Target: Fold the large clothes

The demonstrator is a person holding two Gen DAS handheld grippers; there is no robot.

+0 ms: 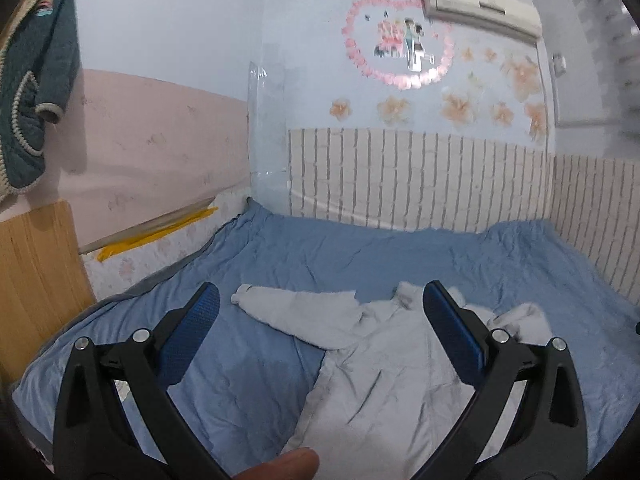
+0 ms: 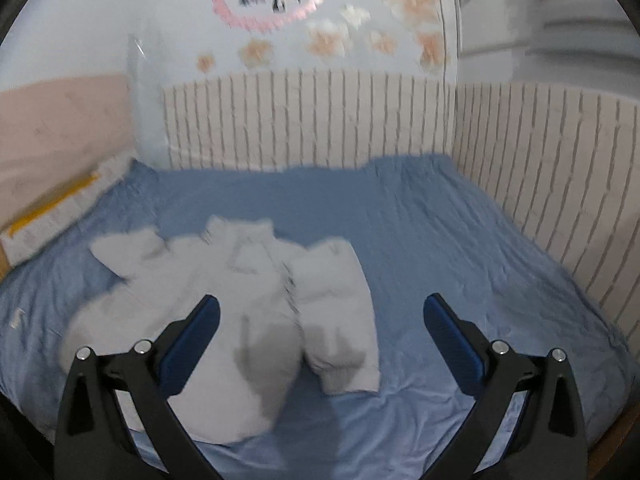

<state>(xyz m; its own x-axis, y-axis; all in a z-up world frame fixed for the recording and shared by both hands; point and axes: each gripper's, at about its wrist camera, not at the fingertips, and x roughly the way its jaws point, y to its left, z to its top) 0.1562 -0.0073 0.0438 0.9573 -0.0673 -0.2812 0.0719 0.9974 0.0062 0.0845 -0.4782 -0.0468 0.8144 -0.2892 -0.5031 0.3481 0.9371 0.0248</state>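
While both the left tool and right tool gape empty, the soft, light jacket on the bed looks easiest pinched at a sleeve cuff.

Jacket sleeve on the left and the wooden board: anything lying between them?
No. In the left wrist view only bare blue sheet lies between the sleeve and the board.
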